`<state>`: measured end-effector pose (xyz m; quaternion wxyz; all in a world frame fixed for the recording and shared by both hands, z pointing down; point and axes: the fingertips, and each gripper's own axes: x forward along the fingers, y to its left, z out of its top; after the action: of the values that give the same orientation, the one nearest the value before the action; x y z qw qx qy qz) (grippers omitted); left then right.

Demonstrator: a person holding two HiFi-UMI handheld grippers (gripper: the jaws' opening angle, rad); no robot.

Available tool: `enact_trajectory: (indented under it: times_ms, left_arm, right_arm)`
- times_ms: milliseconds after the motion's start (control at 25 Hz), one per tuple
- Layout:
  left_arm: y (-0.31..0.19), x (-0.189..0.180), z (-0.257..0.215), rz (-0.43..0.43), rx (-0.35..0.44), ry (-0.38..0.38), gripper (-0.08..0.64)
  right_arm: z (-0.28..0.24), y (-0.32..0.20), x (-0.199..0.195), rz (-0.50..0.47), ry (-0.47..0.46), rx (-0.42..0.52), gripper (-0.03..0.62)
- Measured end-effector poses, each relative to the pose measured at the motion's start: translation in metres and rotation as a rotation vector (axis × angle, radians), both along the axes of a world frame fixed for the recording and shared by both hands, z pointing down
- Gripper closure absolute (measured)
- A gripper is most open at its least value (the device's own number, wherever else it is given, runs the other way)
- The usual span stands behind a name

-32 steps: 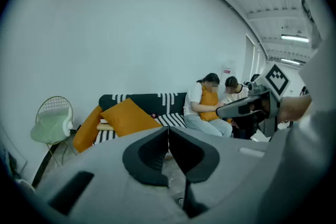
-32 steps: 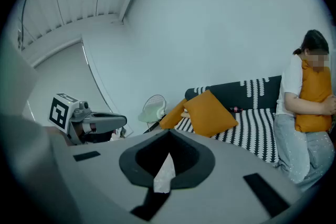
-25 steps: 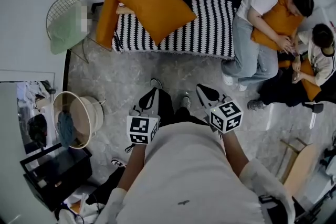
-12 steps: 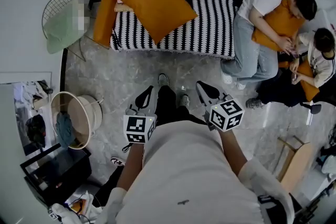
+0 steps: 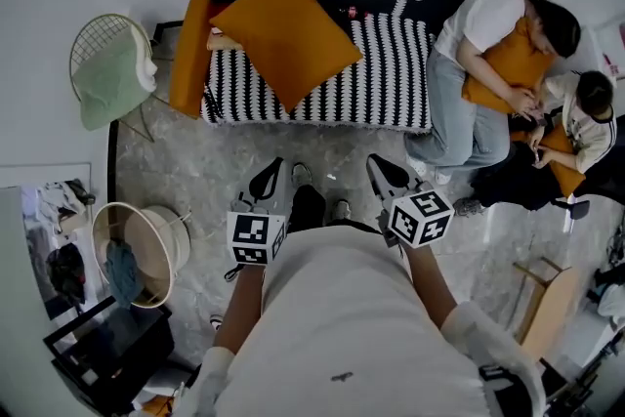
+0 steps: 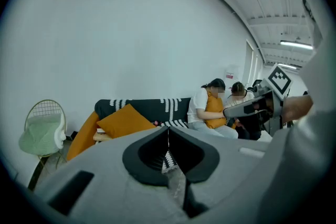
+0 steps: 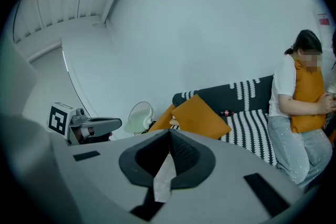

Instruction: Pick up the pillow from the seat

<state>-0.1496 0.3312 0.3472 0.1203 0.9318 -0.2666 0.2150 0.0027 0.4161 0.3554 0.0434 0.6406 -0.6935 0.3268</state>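
An orange square pillow point(image 5: 283, 34) leans on the left part of a black-and-white striped sofa point(image 5: 391, 63); it also shows in the left gripper view point(image 6: 124, 120) and the right gripper view point(image 7: 199, 117). My left gripper point(image 5: 266, 183) and right gripper point(image 5: 383, 173) are held side by side over the floor, well short of the sofa. Both are shut with nothing between their jaws. A second orange cushion point(image 5: 188, 52) stands against the sofa's left arm.
Two people point(image 5: 493, 63) sit at the sofa's right end, one hugging an orange cushion. A wire chair with a green seat pad point(image 5: 107, 78) stands left of the sofa. A round basket point(image 5: 142, 234) and a black box point(image 5: 103, 352) stand at lower left. Grey marble floor point(image 5: 332, 142) lies before the sofa.
The view has shifted slightly toward the sofa, and both grippers have kept their pose, shut. The pillow has not moved.
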Motion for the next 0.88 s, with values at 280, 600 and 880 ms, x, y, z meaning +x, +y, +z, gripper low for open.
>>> enact_trajectory:
  times_ms: [280,600,880]
  left_arm:
    - [-0.055,-0.002,-0.004,0.027,0.01,0.019,0.545]
    - [-0.101,-0.02,0.004,0.049,0.0,0.017,0.546]
    - [-0.127,-0.036,0.011,0.05,-0.011,0.021,0.546]
  right_arm:
    - [-0.012,-0.055,-0.011,-0.006,0.003,0.027,0.584]
    - [-0.008,-0.099,-0.027,0.017,0.014,0.018,0.584]
    - [-0.006,-0.121,-0.033,0.038,0.039,0.01,0.584]
